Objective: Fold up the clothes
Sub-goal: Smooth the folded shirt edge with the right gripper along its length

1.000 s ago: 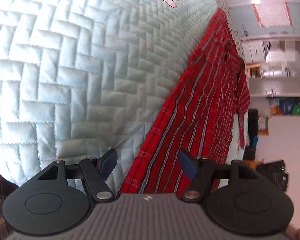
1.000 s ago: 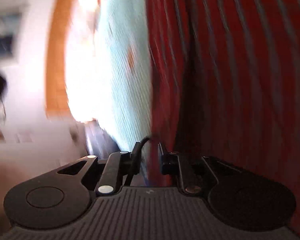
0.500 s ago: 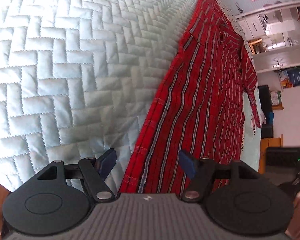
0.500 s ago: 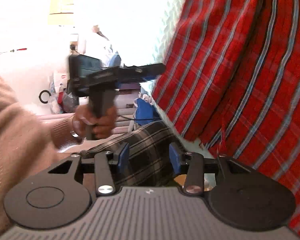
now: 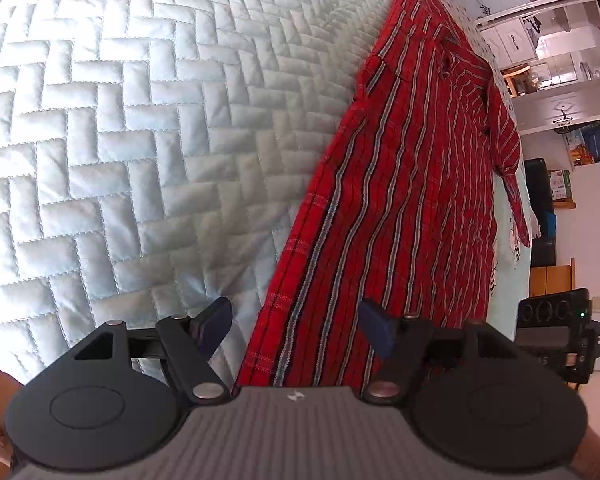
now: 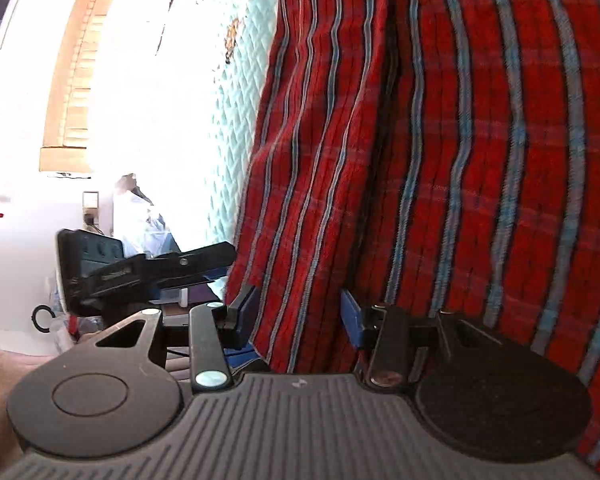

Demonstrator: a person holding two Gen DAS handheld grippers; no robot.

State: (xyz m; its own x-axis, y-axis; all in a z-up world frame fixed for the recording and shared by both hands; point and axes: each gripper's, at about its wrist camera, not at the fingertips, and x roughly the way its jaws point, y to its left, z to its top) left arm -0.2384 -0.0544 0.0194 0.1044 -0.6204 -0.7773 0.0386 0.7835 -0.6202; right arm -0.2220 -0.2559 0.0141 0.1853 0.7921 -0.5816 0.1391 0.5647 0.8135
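A red striped shirt (image 5: pixel 416 184) lies spread lengthwise on a pale blue quilted bed cover (image 5: pixel 120 128), its collar at the far end and a sleeve trailing off to the right. The left tongs (image 5: pixel 296 330) hang wide apart above the shirt's near hem corner, gripping nothing. The right tongs (image 6: pixel 298 318) have just been opening; their blue pads stand parted on either side of the shirt's near edge, with the cloth lying between them but not pinched. In the right wrist view the left tongs' black body shows at left, beyond the bed's edge.
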